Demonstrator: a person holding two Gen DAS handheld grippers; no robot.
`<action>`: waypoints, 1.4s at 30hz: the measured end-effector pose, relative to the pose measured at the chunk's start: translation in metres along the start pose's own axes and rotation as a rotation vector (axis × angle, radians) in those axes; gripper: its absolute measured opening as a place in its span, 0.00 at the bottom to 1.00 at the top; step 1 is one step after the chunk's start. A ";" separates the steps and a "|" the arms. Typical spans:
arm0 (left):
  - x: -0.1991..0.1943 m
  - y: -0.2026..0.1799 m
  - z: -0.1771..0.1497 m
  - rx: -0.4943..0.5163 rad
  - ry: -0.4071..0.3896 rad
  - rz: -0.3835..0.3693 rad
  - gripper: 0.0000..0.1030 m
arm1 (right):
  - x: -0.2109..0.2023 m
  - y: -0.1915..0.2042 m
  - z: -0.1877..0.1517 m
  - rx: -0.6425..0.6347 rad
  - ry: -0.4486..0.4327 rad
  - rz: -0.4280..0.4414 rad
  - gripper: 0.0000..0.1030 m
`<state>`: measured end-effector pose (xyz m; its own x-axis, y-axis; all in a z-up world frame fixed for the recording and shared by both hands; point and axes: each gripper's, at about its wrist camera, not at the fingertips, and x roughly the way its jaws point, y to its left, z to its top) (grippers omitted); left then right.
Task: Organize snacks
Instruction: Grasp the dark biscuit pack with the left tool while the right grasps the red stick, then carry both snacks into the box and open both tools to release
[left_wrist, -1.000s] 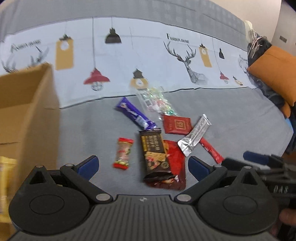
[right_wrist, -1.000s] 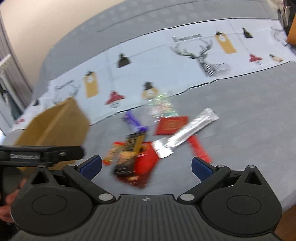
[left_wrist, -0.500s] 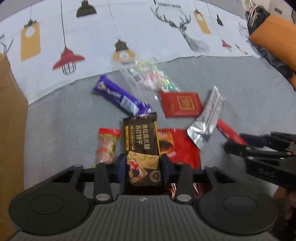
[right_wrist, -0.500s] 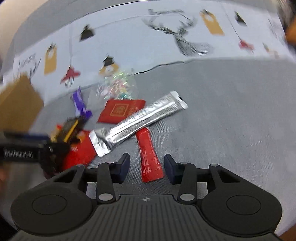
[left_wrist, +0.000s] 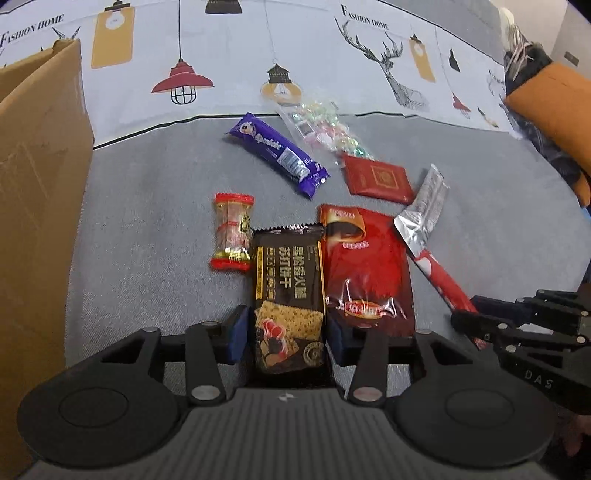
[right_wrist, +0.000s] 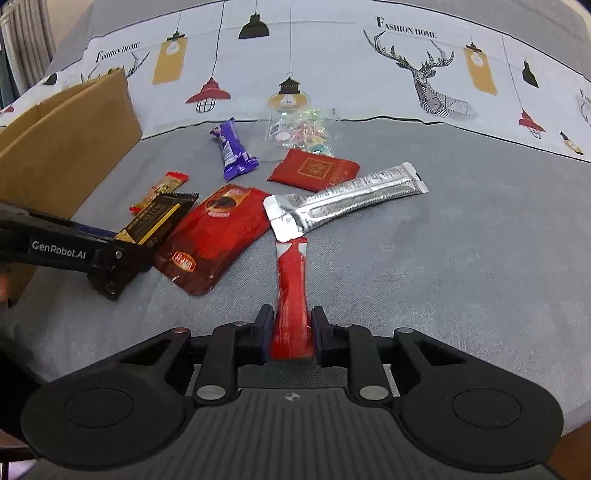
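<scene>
Since half a second ago my right gripper (right_wrist: 289, 334) has pinched the red stick (right_wrist: 291, 295); my left gripper (left_wrist: 287, 328), marked GenRobot.AI, pinches the black cracker pack (left_wrist: 288, 291).

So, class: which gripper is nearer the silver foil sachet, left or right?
Right. The right gripper clamps the red stick whose far end meets the silver foil sachet; the left gripper grips the black cracker packet beyond the big red pouch.

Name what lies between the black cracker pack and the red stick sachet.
The big red coffee pouch lies between the black cracker pack and red stick sachet, per the right wrist view.
</scene>
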<state>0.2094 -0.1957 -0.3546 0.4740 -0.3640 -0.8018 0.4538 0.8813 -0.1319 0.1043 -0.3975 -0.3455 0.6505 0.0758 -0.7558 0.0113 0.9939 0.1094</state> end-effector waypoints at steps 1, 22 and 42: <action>0.002 -0.001 0.001 -0.001 -0.003 0.003 0.55 | 0.002 0.000 0.002 -0.006 -0.003 0.006 0.29; -0.065 -0.011 -0.018 0.005 -0.061 0.058 0.42 | -0.041 0.052 0.015 0.040 -0.069 -0.080 0.09; -0.258 0.071 0.018 -0.106 -0.431 0.117 0.42 | -0.154 0.210 0.109 0.003 -0.295 0.067 0.09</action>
<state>0.1333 -0.0452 -0.1466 0.7985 -0.3321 -0.5021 0.3089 0.9419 -0.1317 0.0893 -0.2089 -0.1352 0.8421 0.1143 -0.5270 -0.0373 0.9873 0.1546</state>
